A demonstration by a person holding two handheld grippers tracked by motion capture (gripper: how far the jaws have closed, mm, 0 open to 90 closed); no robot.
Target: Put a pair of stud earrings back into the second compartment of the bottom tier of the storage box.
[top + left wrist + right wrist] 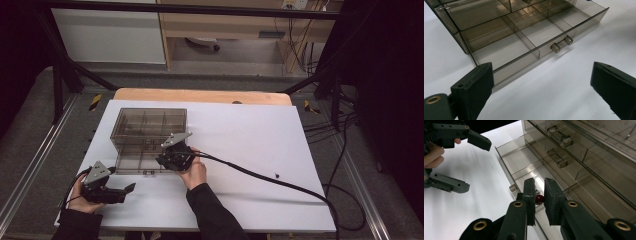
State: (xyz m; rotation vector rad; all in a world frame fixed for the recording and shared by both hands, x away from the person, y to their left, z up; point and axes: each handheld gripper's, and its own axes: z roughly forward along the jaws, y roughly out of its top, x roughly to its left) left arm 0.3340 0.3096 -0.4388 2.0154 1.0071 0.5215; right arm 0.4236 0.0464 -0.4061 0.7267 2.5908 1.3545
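Observation:
A smoky clear drawer box (150,127) stands on the white table sheet, its bottom drawer (524,37) pulled out and split into compartments. The drawer has a clear bar handle (561,43). My right gripper (540,181) hangs over the open drawer's near end (524,165). Its jaws are nearly together, shut on a small red object (539,199) with a silver bit. In the high view the right gripper (164,161) sits at the drawer's right front corner. My left gripper (127,194) is open at the front left, aimed at the drawer with nothing between its jaws. It appears as the left gripper (477,166) in the right gripper view.
Upper drawers with clear handles (560,137) are shut. A black cable (260,175) trails from the right gripper across the sheet to the right. A tiny dark speck (276,175) lies beside it. The table's front edge (200,231) is near my forearms.

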